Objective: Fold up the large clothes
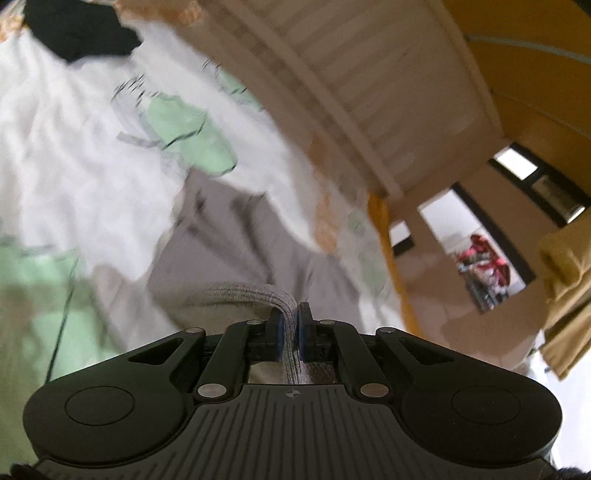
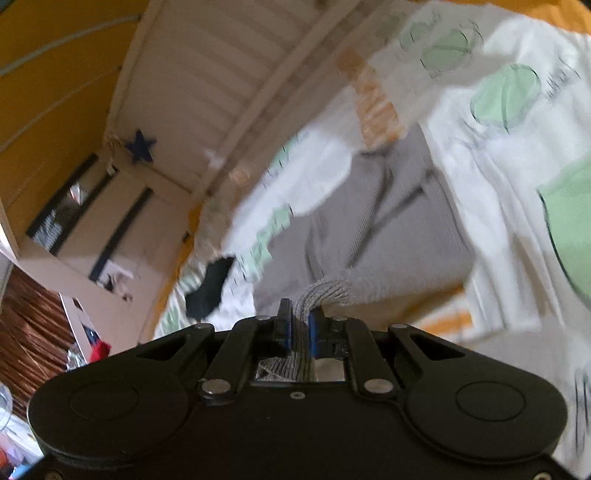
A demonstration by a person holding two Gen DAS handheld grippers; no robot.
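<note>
A grey ribbed knit garment (image 1: 236, 251) lies over a white bed sheet with green prints (image 1: 66, 155). My left gripper (image 1: 290, 314) is shut on a ribbed edge of the garment, which runs between its fingers. In the right wrist view the same grey garment (image 2: 399, 221) hangs and spreads ahead. My right gripper (image 2: 300, 314) is shut on another ribbed edge of it. Both views are blurred by motion.
A white slatted bed frame (image 1: 369, 92) and orange wall (image 1: 517, 74) stand behind the bed. A black cloth lies on the sheet in the left wrist view (image 1: 77, 29) and in the right wrist view (image 2: 210, 288). Shelves and clutter (image 2: 55, 332) are at the right view's left edge.
</note>
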